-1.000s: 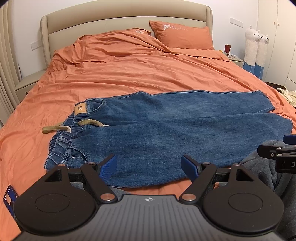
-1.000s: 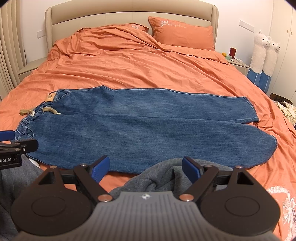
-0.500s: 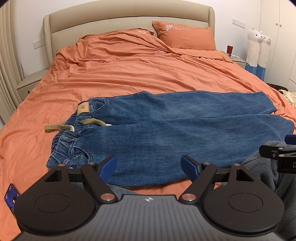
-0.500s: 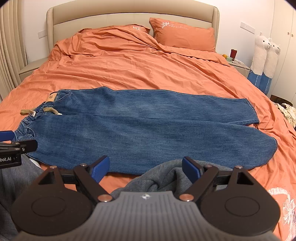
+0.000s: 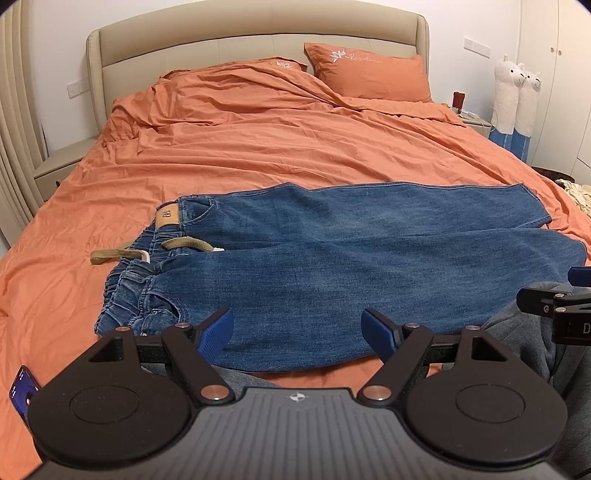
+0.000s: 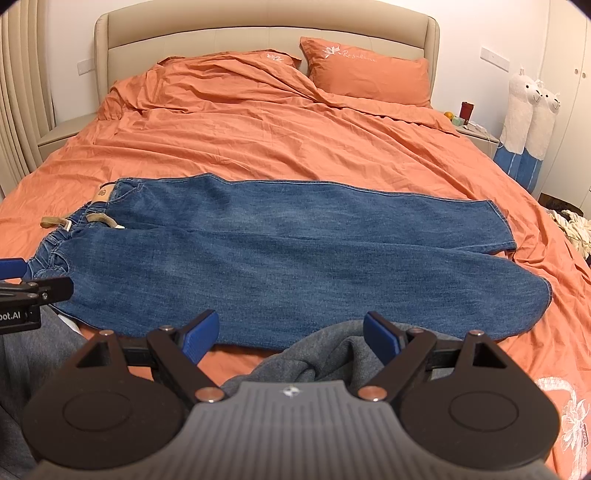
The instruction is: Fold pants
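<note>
Blue jeans [image 5: 332, 258] lie flat across the orange bed, waistband with tan drawstring [image 5: 122, 254] at the left, leg ends at the right. They also show in the right wrist view [image 6: 288, 254]. My left gripper [image 5: 298, 332] is open and empty, just above the jeans' near edge by the waist end. My right gripper [image 6: 291, 334] is open and empty, above the near edge nearer the leg ends. Each gripper's tip shows at the other view's edge.
The orange duvet [image 5: 277, 140] covers the bed, with a pillow [image 5: 369, 74] and beige headboard [image 6: 258, 33] at the back. Grey clothing [image 6: 332, 354] lies at the near edge. A phone [image 5: 22, 387] lies at near left. Plush llamas [image 6: 528, 118] and a nightstand [image 6: 476, 129] stand at right.
Both grippers have drifted very slightly; the view has shifted a little. The jeans have not moved and both grippers stay open.
</note>
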